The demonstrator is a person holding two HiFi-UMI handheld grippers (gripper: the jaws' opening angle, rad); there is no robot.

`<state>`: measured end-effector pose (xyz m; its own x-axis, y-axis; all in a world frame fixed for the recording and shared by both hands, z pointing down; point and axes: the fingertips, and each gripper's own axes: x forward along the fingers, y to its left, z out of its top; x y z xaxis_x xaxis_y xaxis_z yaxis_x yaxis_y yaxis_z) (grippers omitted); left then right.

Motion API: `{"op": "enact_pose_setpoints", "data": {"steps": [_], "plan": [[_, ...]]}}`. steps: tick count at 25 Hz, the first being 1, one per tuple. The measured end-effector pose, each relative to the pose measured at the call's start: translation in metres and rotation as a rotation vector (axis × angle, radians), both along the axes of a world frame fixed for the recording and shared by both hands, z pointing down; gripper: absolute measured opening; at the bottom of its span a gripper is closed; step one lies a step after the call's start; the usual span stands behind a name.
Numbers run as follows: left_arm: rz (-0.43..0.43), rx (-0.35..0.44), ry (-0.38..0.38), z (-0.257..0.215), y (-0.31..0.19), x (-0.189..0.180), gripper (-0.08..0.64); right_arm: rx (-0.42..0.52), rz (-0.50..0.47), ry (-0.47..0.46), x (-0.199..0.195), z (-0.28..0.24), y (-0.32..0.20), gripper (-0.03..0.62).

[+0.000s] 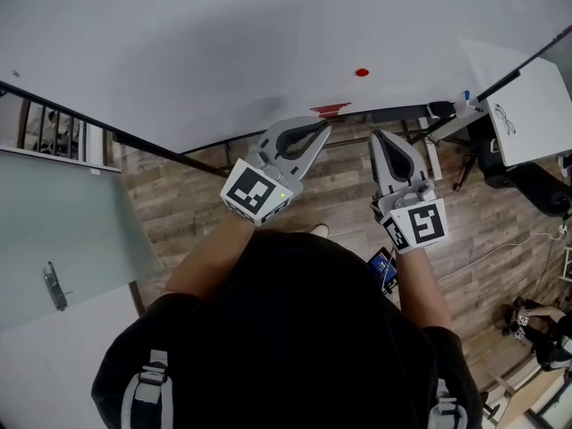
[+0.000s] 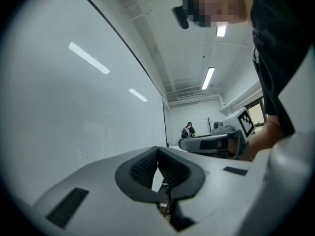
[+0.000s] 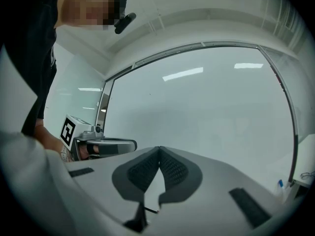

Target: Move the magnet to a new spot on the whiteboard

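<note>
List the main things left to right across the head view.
metal handle → left gripper → red magnet → right gripper → white sheet with a sketch

Brown wood-plank floor (image 1: 340, 195). At left, pale-green frosted glass panel (image 1: 71, 222) with metal handle (image 1: 55, 286). At right, white sheet bearing a black line sketch (image 1: 532, 123); thin white cable (image 1: 500, 250) on the floor nearby. Left gripper view: long ceiling strip lamp (image 2: 208, 77), distant standing person (image 2: 187, 130).
</note>
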<state>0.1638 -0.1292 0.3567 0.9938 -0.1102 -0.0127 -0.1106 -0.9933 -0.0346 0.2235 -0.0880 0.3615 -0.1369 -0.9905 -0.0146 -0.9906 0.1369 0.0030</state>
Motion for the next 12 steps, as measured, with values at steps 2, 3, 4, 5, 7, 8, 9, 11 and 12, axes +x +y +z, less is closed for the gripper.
{"op": "enact_pose_setpoints", "data": {"steps": [2,3,4,5,7,8,9,11,12], "plan": [[0.004,0.000,-0.003,0.001,0.006,-0.002,0.005,-0.001,-0.005,0.005,-0.003,0.000,0.005,-0.006],[0.005,0.000,-0.004,0.002,0.009,-0.004,0.005,-0.001,-0.007,0.008,-0.005,0.001,0.008,-0.006],[0.006,-0.001,-0.003,0.003,0.011,-0.005,0.005,-0.002,-0.009,0.009,-0.007,0.001,0.010,-0.006],[0.007,-0.003,-0.002,0.004,0.014,-0.006,0.005,-0.002,-0.012,0.010,-0.009,0.002,0.012,-0.006],[0.007,-0.006,-0.001,0.006,0.017,-0.009,0.005,-0.001,-0.019,0.010,-0.013,0.003,0.015,-0.006],[0.007,-0.007,-0.001,0.006,0.018,-0.009,0.005,-0.001,-0.023,0.013,-0.014,0.004,0.016,-0.006],[0.006,-0.009,-0.001,0.007,0.019,-0.010,0.005,-0.003,-0.027,0.018,-0.015,0.004,0.016,-0.006],[0.005,-0.013,0.001,0.007,0.020,-0.010,0.005,-0.006,-0.032,0.025,-0.016,0.005,0.017,-0.006],[0.005,-0.013,0.000,0.007,0.021,-0.010,0.005,-0.006,-0.033,0.026,-0.015,0.005,0.017,-0.006]]}}
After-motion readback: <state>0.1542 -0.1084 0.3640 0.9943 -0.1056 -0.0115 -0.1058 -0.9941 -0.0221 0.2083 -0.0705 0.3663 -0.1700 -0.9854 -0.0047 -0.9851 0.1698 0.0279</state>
